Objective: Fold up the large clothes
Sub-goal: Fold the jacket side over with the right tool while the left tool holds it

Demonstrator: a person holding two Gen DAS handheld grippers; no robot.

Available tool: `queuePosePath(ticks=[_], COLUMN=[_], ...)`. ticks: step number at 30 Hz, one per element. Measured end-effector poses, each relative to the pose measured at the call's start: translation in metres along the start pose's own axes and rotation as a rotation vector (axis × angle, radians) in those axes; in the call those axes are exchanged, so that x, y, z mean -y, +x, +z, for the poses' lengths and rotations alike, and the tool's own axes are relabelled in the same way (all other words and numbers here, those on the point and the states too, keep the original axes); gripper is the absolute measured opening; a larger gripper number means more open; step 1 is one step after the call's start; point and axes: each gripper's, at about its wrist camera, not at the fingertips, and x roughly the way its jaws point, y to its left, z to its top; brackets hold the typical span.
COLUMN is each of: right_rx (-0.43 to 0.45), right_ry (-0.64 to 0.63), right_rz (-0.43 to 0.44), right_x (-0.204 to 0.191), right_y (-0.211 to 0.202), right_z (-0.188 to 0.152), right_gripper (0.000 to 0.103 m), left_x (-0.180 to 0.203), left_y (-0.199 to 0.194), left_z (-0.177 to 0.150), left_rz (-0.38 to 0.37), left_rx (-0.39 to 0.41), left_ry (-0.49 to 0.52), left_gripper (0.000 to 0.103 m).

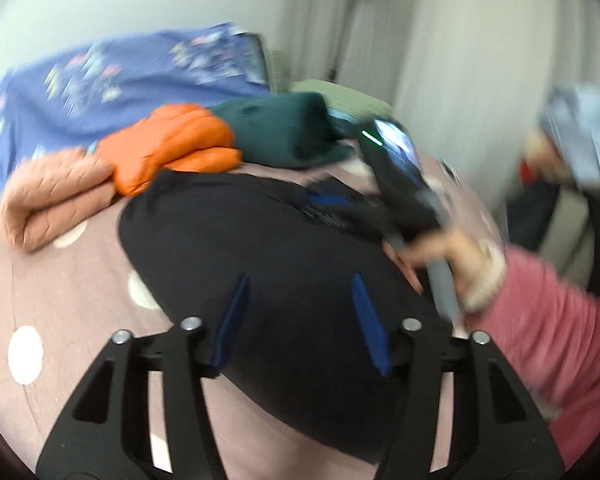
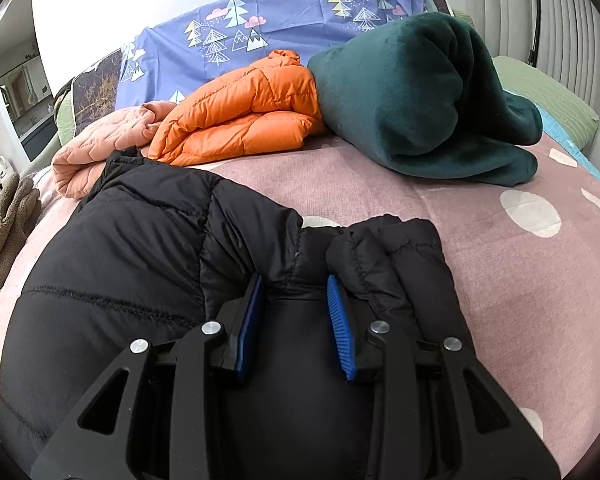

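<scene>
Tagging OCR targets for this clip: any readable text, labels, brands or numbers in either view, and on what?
No text can be read in either view.
Black jacket: a blue and pale printed patch in the left wrist view, too blurred to read.
Right gripper: a lit screen with a green bar, blurred, nothing legible.
Blue sheet: printed trees, clouds and mountains only, no words.

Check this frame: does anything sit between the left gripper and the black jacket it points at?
Nothing visible does. The left gripper has open jaws over the black jacket, with no object between. The right gripper pinches a fold of it. The orange jacket and green blanket lie farther back.
</scene>
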Motion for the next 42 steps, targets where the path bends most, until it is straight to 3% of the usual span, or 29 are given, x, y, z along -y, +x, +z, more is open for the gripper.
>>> queuePosePath(ticks=[2, 5, 7, 10, 11, 13, 17, 19, 21, 22, 26, 31, 36, 38, 42], right_rx=[0.001, 0.002, 0.010, 0.007, 0.006, 0.008, 0.008, 0.009, 0.010, 0.008, -0.013, -0.052, -0.077, -0.078, -0.117], right_ry=[0.007, 0.013, -0.010, -0.025, -0.022, -0.016, -0.009, 0.003, 0.036, 0.063, 0.164, 0.118, 0.258, 0.263, 0.287], right_rz=[0.011, 0.044, 0.016, -0.010, -0.008, -0.001, 0.008, 0.023, 0.067, 0.099, 0.270, 0.187, 0.230, 0.202, 0.232], right_x=[0.001, 0.001, -0.004, -0.008, -0.007, -0.005, -0.003, -0.001, 0.006, 0.011, 0.041, 0.049, 0.074, 0.079, 0.083], right_y=[-0.001, -0.004, -0.006, -0.005, -0.005, -0.005, -0.004, -0.005, -0.007, -0.009, -0.034, -0.062, -0.072, -0.075, -0.071], right_z=[0.000, -0.002, -0.004, -0.004, -0.004, -0.004, -0.002, -0.003, -0.003, -0.003, -0.009, -0.033, -0.058, -0.059, -0.062], right_gripper=[0.035, 0.035, 0.035, 0.035, 0.035, 0.035, 0.035, 0.035, 0.036, 0.039, 0.054, 0.074, 0.082, 0.092, 0.094], left_x=[0.014, 0.011, 0.013, 0.009, 0.005, -0.009, -0.029, -0.039, -0.042, -0.043, -0.033, -0.043, -0.036, -0.036, -0.037], left_y=[0.023, 0.042, 0.040, 0.030, 0.023, 0.009, 0.008, 0.024, 0.056, 0.078, 0.090, 0.087, 0.086, 0.086, 0.085], left_z=[-0.017, -0.045, -0.046, -0.039, -0.035, -0.019, 0.016, 0.031, 0.034, 0.028, 0.017, 0.016, 0.013, 0.014, 0.014], left_rz=[0.118, 0.159, 0.177, 0.159, 0.140, 0.101, 0.101, 0.071, 0.079, 0.109, 0.148, 0.099, 0.111, 0.112, 0.105], left_rx=[-0.083, -0.109, -0.120, -0.126, -0.121, -0.070, 0.022, 0.012, -0.058, -0.113, -0.134, -0.138, -0.126, -0.127, -0.125], left_ry=[0.064, 0.074, 0.081, 0.052, 0.019, -0.078, -0.161, -0.214, -0.223, -0.216, -0.160, -0.182, -0.152, -0.153, -0.158], left_gripper=[0.056, 0.057, 0.056, 0.051, 0.045, 0.043, 0.043, 0.042, 0.043, 0.044, 0.044, 0.044, 0.044, 0.044, 0.044])
